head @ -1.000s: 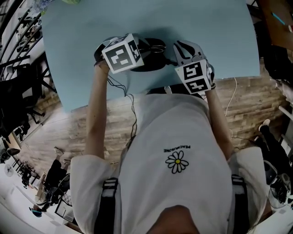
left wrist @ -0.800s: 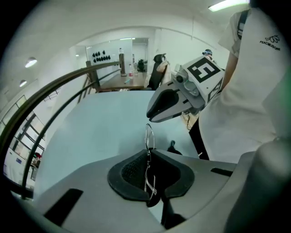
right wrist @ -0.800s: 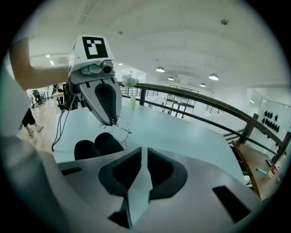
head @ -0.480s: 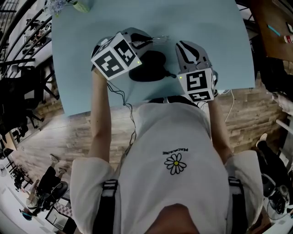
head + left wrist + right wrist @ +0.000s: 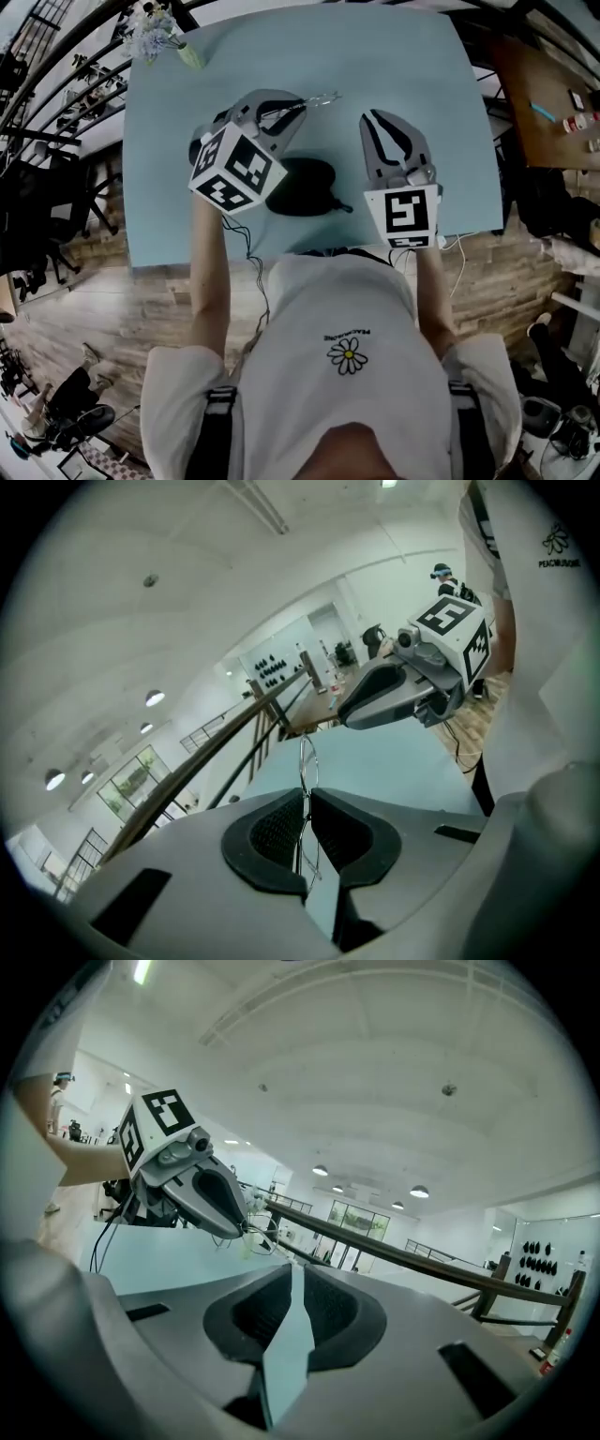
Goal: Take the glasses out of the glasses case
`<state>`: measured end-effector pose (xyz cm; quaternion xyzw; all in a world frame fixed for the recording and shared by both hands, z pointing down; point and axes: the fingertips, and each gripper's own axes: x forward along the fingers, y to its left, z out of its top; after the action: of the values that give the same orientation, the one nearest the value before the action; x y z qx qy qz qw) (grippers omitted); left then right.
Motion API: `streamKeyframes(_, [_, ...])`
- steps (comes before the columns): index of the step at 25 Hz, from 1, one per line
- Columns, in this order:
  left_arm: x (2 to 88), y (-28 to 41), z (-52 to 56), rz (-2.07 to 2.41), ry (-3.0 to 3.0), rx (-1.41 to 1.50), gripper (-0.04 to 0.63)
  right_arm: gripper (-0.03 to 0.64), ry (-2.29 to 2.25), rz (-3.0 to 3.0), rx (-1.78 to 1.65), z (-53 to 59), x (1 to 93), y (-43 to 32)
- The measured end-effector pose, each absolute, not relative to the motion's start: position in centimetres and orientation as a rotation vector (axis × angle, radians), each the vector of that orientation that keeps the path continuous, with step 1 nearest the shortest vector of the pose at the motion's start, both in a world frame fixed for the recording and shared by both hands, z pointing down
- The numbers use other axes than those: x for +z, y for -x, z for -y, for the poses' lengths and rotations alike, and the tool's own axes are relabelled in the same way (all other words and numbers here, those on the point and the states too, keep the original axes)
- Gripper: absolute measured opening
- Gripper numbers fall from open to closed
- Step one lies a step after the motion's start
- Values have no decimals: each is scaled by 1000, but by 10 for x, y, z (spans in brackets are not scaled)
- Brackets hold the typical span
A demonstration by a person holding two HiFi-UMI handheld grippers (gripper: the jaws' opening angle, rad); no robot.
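Seen from the head camera, a pair of thin wire-framed glasses (image 5: 317, 97) hangs at the tip of the left gripper (image 5: 298, 105), above centre in the frame and clear of the pale blue table (image 5: 422, 56). The black oval glasses case (image 5: 305, 186) lies on the table just below, between the two marker cubes and apart from the glasses. Whether its lid is up or down cannot be made out from this height.

The left gripper view supplies what the head view cannot: the ribbed black pads pinched almost together on the wire frame, one lens loop standing up past the fingertips. The case does not appear there, nor in the right gripper view.

The right gripper (image 5: 373, 118) is held at centre right of the head view, beside the case and touching nothing. Its own camera shows the jaws drawn close, with only a sliver of blue table between the pads — nothing is held. That view also catches the left gripper at its left, the wire frame dangling from the tip.

A small vase of pale flowers (image 5: 155, 33) stands at the table's upper left corner, in the head view.
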<state>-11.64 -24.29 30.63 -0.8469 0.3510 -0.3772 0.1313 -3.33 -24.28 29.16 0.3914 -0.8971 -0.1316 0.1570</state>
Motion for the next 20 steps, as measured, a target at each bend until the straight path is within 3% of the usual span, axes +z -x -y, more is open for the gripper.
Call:
streamKeyframes(10, [204, 122, 239, -1434, 2300, -517, 35, 41, -1117, 2769, -618, 231, 220, 35])
streamKeyframes(20, [141, 150, 195, -1915, 2033, 84, 35, 41, -1320, 2902, -477, 227, 200, 26])
